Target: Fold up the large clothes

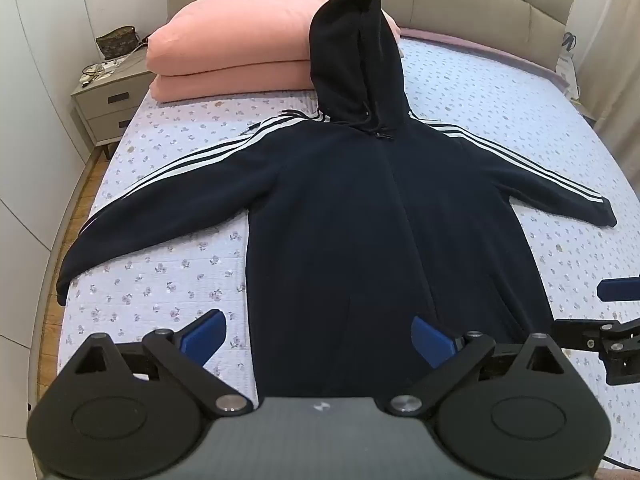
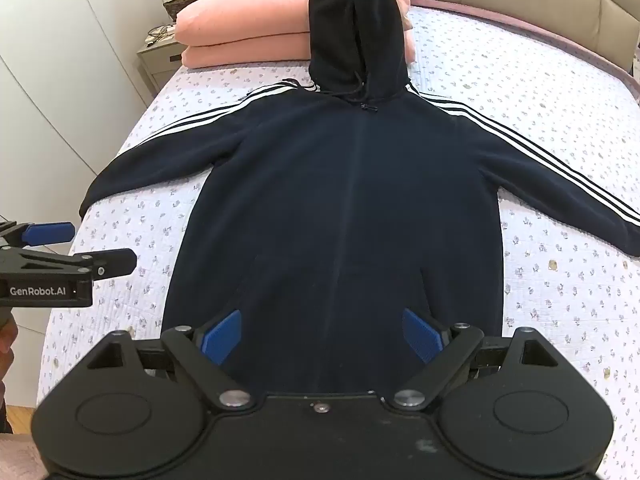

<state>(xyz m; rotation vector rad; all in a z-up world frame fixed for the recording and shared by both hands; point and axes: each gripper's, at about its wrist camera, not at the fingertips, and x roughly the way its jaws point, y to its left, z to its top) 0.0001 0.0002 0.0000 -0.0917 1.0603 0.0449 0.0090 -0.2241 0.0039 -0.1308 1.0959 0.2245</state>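
One text is readable: "GenRobot.AI", printed in white on the black body of the left gripper (image 2: 76, 246), seen at the left edge of the right wrist view. A bag (image 1: 568, 60) by the headboard carries print, but it is too small to be read. No other text or number is legible.

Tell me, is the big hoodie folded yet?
Not yet. Done: the hoodie lies spread flat on the bed, both sleeves out, hood propped on the pink quilt. In hand: nothing; the left gripper and right gripper hover open over its hem. Left: all the folding.
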